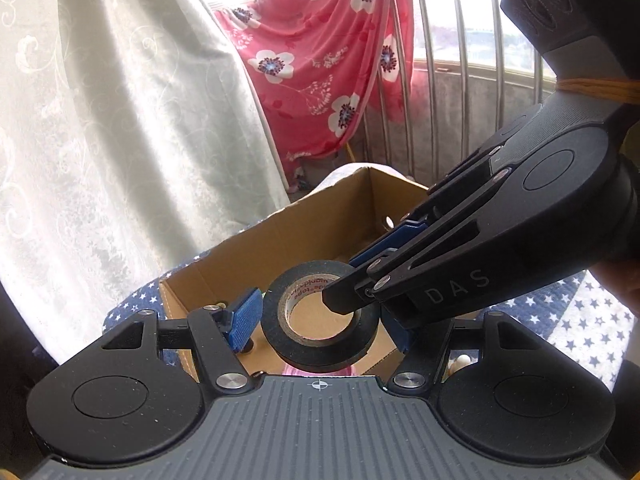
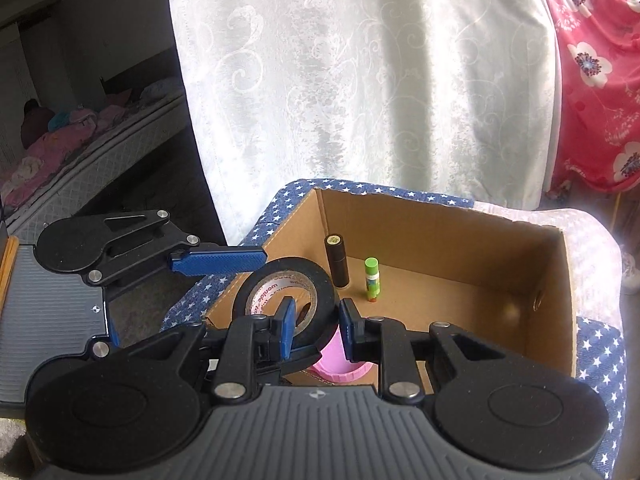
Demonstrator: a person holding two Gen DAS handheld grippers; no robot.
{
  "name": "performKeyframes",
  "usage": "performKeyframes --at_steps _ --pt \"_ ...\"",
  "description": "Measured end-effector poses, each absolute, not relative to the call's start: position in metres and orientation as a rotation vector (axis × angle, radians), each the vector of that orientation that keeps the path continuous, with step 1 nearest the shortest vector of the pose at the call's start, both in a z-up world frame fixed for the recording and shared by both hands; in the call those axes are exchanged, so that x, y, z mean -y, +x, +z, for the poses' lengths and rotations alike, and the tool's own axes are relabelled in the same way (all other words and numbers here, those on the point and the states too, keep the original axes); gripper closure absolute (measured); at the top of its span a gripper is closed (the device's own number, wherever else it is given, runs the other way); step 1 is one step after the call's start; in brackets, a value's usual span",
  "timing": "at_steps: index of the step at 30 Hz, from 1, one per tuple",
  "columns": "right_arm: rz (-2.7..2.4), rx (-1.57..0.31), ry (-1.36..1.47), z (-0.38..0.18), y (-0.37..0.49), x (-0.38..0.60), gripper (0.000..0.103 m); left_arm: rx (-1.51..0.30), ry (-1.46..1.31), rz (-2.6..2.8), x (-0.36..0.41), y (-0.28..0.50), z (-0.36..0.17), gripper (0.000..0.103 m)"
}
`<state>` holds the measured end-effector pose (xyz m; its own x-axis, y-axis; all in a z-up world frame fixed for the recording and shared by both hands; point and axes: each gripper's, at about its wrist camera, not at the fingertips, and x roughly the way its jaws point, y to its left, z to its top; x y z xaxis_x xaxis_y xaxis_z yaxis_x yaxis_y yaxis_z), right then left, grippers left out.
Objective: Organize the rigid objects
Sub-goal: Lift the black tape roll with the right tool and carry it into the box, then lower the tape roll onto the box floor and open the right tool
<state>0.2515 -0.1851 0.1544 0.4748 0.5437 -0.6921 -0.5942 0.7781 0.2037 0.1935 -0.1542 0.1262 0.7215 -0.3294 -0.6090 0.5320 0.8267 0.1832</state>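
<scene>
1. Above the cardboard box (image 2: pixel 440 224), the black tape roll (image 2: pixel 284 288) hangs, its wall pinched by the right gripper (image 2: pixel 316 320); the left gripper (image 1: pixel 320 312) spreads around it.
2. Already inside: dark tube (image 2: pixel 337 260), green glue stick (image 2: pixel 371 280), pink lid (image 2: pixel 340 368).
3. Star-print cloth (image 2: pixel 600 352) underneath, white curtain (image 2: pixel 360 80) behind.

Glossy black tape roll (image 1: pixel 320 316), matt brown cardboard box (image 2: pixel 440 232), star-printed cloth (image 2: pixel 596 344).
</scene>
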Motion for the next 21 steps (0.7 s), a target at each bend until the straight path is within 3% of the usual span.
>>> performKeyframes --at_steps 16,18,21 --pt "0.647 -1.089 -0.001 0.093 0.369 0.199 0.082 -0.937 0.391 -0.555 0.178 0.312 0.086 0.038" --pt "0.634 -1.106 0.001 0.085 0.376 0.201 0.082 -0.950 0.403 -0.565 0.182 0.317 0.081 0.051" --pt "0.617 -1.126 0.002 0.074 0.390 0.205 0.083 -0.953 0.430 -0.560 0.194 0.327 0.080 0.050"
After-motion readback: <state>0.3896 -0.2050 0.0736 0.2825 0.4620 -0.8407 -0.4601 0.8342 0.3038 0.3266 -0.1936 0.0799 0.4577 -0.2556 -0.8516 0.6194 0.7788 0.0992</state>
